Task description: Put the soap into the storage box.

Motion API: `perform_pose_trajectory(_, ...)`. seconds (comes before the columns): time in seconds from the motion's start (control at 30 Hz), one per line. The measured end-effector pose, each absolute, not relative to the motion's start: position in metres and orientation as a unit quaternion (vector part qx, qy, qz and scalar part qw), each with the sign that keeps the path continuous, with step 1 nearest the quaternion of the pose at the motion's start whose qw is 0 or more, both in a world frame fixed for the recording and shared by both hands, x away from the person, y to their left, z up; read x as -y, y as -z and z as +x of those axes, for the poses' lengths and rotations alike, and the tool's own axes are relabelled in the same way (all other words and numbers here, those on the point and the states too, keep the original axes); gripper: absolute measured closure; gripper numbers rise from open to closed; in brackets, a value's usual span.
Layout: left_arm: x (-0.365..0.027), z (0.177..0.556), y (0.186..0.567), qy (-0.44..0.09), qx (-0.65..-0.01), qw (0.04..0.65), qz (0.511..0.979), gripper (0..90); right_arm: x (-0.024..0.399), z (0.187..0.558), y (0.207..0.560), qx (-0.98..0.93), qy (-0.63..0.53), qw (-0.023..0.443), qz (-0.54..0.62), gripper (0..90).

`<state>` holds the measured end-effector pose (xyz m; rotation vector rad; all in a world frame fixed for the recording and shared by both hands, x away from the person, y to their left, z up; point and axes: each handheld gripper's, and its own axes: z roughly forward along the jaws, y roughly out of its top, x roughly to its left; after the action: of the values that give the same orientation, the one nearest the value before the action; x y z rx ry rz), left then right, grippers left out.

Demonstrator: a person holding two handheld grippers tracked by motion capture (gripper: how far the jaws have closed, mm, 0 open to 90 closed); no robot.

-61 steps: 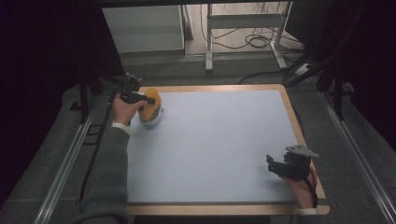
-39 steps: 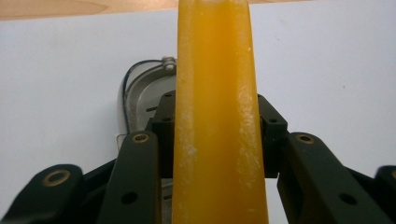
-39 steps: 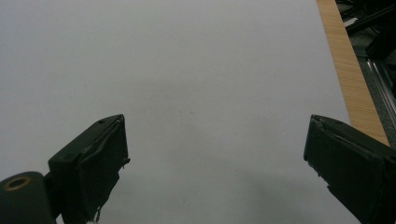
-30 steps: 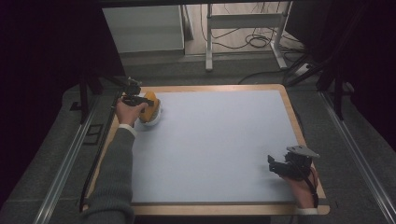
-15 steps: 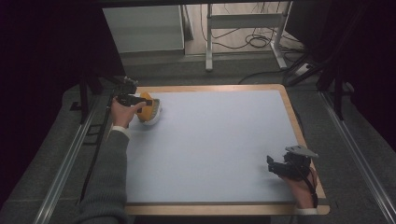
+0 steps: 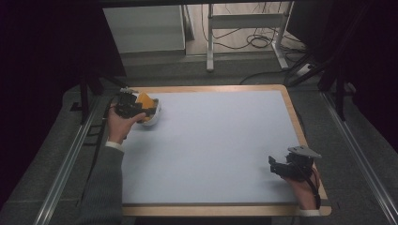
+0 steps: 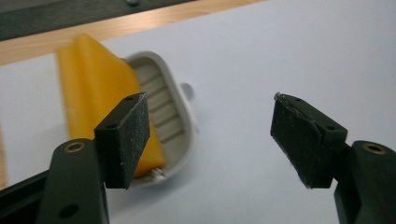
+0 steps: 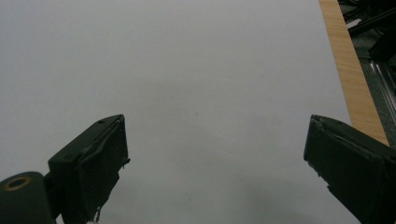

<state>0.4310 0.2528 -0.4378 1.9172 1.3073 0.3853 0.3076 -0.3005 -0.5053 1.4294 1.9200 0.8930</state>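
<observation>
Black rubber pads on my left tool (image 7: pixel 210 135) stand wide apart and clamp nothing; in the left gripper view the left-hand pad (image 7: pixel 123 140) sits in front of the yellow block (image 7: pixel 100 93), and I cannot tell whether it touches. That block lies tilted in a white ribbed tray (image 7: pixel 175 116), which sits on the pale tabletop (image 6: pixel 220 150) at the upper left of the high view, close to the wooden edge, with my left hand (image 6: pixel 121 124) just below it. My right tool (image 6: pixel 286 167) rests far off at the lower right of the high view, near the tabletop's right border, and in the right gripper view its jaws are also spread, with bare surface between them. As I judge it, the risk sits at the left: the tray looks light and the block rides loose in it, so closing from this offset angle could catch the tray's rim instead of the block, or shove the tray toward the wooden edge. The left view is also slightly blurred around the block, so my sense of the gap may be off.
</observation>
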Motion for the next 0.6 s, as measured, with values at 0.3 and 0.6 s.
perform_pose_trajectory(0.3, -0.253, 0.392, 0.453, -0.136, -0.489, 0.408, 0.758, 26.8, 0.298, 0.309, 0.505, -0.724, -0.333, 0.287, 0.531, 6.3)
perform_pose_trajectory(0.6, -0.248, 0.355, 0.475, -0.116, -0.479, 0.41, 0.768, 25.0, 0.298, 0.309, 0.505, -0.725, -0.336, 0.289, 0.527, 6.3)
